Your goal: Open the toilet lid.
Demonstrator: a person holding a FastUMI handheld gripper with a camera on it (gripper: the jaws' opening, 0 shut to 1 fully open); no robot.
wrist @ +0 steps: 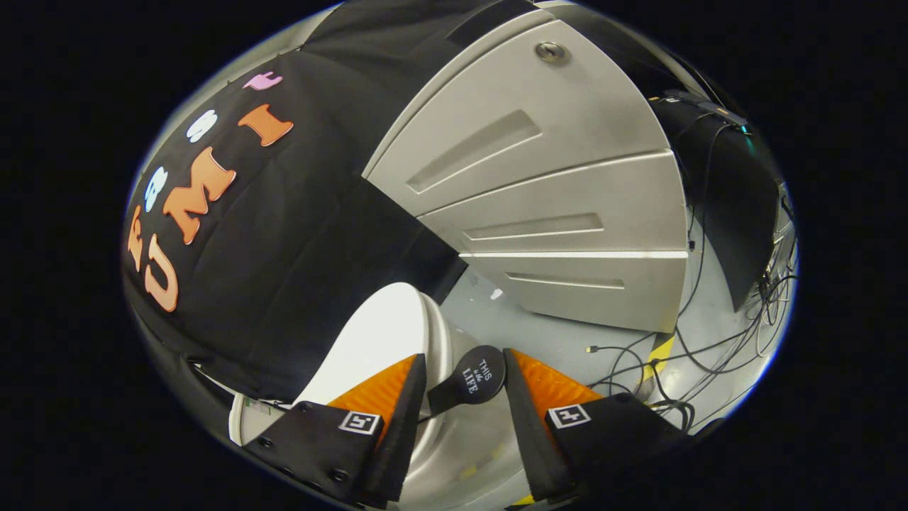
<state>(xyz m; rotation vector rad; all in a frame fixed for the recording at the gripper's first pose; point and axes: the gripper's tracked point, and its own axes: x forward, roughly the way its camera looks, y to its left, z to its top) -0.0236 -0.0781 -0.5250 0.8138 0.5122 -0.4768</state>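
- Looking down the gripper (pixel 464 376) at the bottom centre of the frame: fingers spread apart, gripping nothing
- round black handle tab (pixel 474 377) sits right in the gap between the fingertips; can't tell if either one touches it
- white toilet lid (pixel 376 341) is lower centre-left, raised, against the black cloth
- grey drawer cabinet (pixel 553 184) fills the upper right — loose cables (pixel 709 341) on the floor, lower right

The gripper (pixel 464 376) fingers cover the near part of the toilet lid (pixel 376 341) and the stem of its round black handle (pixel 477 375), while the booth's cloth hides the filing cabinet's (pixel 553 191) left side.
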